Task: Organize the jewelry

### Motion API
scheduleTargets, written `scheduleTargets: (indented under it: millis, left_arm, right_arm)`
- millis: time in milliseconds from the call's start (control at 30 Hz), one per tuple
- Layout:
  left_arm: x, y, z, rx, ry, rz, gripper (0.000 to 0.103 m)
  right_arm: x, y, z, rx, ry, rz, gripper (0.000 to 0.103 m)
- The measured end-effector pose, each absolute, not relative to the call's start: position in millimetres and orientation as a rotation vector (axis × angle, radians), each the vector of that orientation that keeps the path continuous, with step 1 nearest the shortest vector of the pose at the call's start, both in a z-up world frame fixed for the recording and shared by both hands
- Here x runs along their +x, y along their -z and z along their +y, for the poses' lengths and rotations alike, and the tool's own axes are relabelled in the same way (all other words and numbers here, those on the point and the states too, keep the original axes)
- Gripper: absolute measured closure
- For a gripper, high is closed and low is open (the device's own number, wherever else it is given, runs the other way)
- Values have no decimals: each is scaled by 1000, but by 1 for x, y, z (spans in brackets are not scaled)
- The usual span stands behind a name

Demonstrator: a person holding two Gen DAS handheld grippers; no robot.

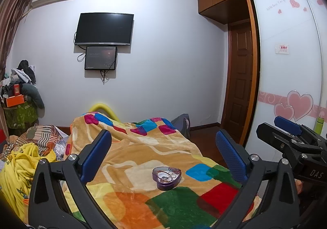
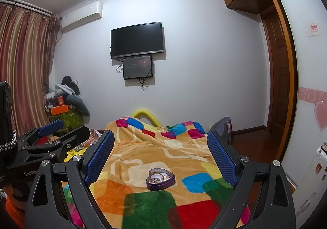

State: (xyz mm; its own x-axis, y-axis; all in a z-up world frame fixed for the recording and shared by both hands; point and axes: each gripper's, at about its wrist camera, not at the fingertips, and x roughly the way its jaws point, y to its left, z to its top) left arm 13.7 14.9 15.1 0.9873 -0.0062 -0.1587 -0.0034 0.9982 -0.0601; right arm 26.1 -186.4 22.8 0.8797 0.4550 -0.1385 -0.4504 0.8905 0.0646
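Blanket point(image 1: 143, 157) bears heart-shaped jewelry tin point(image 1: 166, 177)

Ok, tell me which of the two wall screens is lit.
The smaller lower screen, hanging just beneath the big TV. It shows a faint picture with a reddish glow; the TV above is plain black.

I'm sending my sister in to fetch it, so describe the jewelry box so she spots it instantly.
Start at the bed's colourful patchwork blanket. On its tan area sits a purple heart-shaped tin, lidless, with jewelry inside. It's the only small hard container on the blanket.

heart-shaped jewelry box point(image 1: 166, 177), blanket point(image 1: 143, 153), left gripper point(image 1: 163, 153) spread
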Motion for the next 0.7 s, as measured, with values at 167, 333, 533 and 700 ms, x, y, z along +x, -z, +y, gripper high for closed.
scheduleTargets:
  millis: [167, 333, 533, 700]
  left_arm:
    - [13, -15, 14, -54, 6, 151, 0]
    - [13, -15, 14, -56, 13, 153, 0]
    - [15, -14, 14, -67, 21, 162, 0]
    - [16, -13, 14, -68, 27, 167, 0]
  right_arm:
    - [25, -22, -187, 33, -468, 153, 12]
    - [26, -22, -187, 37, -468, 155, 12]
    - [26, -21, -187, 35, -466, 155, 12]
    - [27, -21, -189, 39, -466, 158, 12]
